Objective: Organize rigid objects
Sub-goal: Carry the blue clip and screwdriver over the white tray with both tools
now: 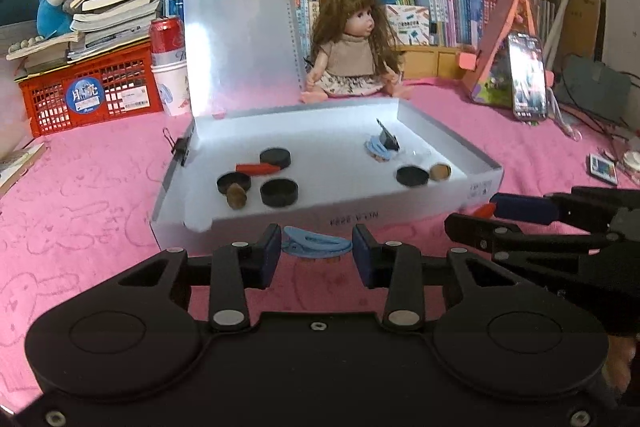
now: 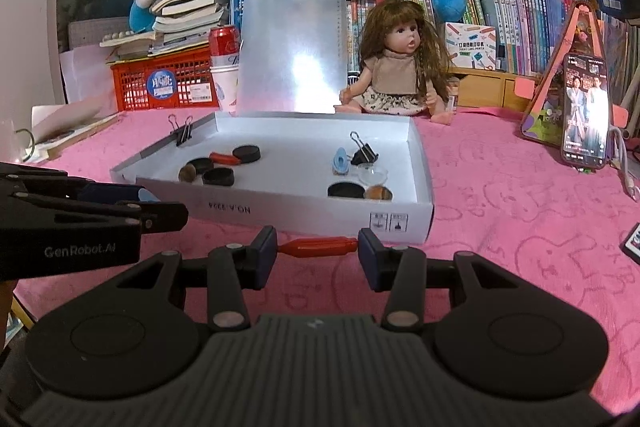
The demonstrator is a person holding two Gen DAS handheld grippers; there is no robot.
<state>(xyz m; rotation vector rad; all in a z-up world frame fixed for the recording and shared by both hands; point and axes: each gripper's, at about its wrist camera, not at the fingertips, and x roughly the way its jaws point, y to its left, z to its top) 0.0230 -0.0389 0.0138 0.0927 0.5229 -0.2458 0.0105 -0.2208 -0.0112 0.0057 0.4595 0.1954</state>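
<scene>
- Beyond both tongs, the white box (image 1: pixel 440 195) sits open on the pink counter (image 1: pixel 80 207), ready for sorting.
- Left tongs (image 1: pixel 316 251) clamp a blue clip (image 1: pixel 316 247) endwise, presumably boxward.
- Right tongs (image 2: pixel 317 249) pinch a red piece (image 2: pixel 318 247) likewise.

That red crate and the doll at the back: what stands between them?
In both views, a red can on a white cup, then an upright clipboard behind the white box.
</scene>
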